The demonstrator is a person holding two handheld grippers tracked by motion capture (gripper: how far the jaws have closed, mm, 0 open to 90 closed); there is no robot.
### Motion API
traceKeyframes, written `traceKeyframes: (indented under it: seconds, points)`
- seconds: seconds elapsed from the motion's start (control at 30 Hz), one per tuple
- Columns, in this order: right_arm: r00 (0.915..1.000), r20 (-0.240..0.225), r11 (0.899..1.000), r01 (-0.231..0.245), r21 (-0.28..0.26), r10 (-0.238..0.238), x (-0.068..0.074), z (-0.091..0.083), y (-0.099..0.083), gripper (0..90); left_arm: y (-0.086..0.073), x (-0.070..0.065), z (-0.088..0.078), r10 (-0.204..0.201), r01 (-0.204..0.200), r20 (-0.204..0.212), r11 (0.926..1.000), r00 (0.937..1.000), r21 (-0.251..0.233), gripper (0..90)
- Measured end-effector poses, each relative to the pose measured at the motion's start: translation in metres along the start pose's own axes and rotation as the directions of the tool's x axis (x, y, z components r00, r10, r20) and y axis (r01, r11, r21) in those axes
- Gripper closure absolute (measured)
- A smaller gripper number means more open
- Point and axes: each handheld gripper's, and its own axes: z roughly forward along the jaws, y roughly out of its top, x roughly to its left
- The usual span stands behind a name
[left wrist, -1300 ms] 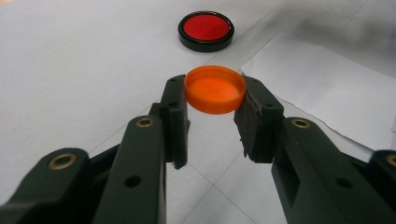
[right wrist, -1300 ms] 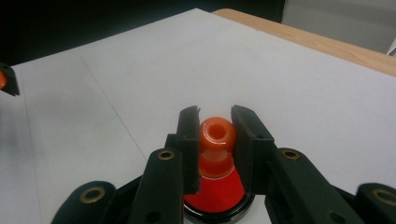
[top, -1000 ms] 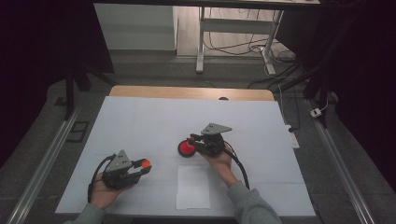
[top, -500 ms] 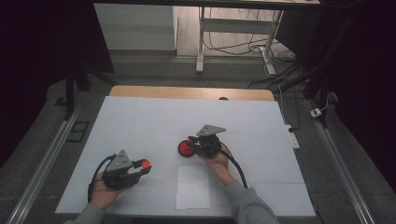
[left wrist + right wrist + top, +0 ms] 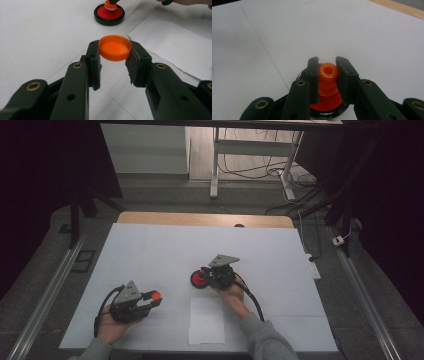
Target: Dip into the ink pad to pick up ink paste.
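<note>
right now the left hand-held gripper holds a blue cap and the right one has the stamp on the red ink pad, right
Not quite: the cap in the left hand-held gripper is orange, as the left gripper view shows. The right hand-held gripper does hold the stamp on the red ink pad.

No legible text, label, brand, number or sign is found anywhere. The paper sheet [image 5: 175, 45] on the counter [image 5: 150, 250] bears one faint mark — too pale and small to read — and nothing else carries lettering.
</note>
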Motion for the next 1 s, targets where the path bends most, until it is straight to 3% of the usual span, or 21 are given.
traceKeyframes:
  seconds: [0.13,0.43,1.0]
  points:
    - [0.9999,0.000,1.000,0.015,0.024,-0.016,0.0016,0.0029,-0.0013,72.3,-0.0002,0.0001,-0.0004,-0.001,0.001,0.000,1.0000,1.0000,-0.002,65.0]
    - [1.0000,-0.003,1.000,0.004,0.026,-0.004,0.0008,0.0044,-0.0023,72.4,-0.0006,0.0004,-0.0002,-0.004,0.004,0.000,1.0000,1.0000,0.000,65.0]
    - [0.9996,0.010,0.999,0.028,0.021,-0.028,0.0034,0.0050,-0.0042,72.8,-0.0010,0.0001,-0.0003,-0.004,0.004,-0.001,1.0000,1.0000,0.001,65.0]
